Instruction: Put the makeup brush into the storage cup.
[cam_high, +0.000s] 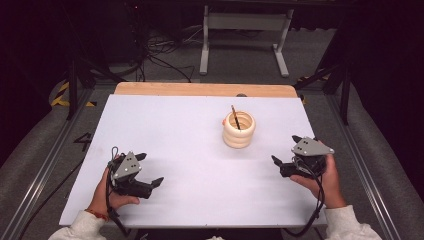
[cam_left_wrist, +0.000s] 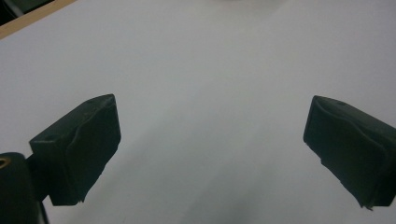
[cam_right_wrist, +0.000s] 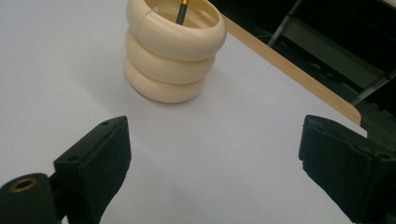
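A cream ribbed cup (cam_high: 239, 129) made of three stacked rings stands right of the middle of the white board (cam_high: 190, 145), with a dark pencil (cam_high: 235, 117) leaning inside it. My left gripper (cam_high: 149, 169) rests near the front left, open and empty. My right gripper (cam_high: 285, 149) sits at the front right, open and empty, a hand's width from the cup. In the right gripper view the cup (cam_right_wrist: 173, 49) stands ahead and to the left, and the pencil (cam_right_wrist: 182, 11) pokes out of it. In the left gripper view the open gripper (cam_left_wrist: 210, 154) faces bare board.
A wooden strip (cam_high: 205, 89) runs along the board's far edge. Behind it stand a white metal frame (cam_high: 245, 35) and cables on the floor. Metal rails (cam_high: 365, 170) flank the table on both sides.
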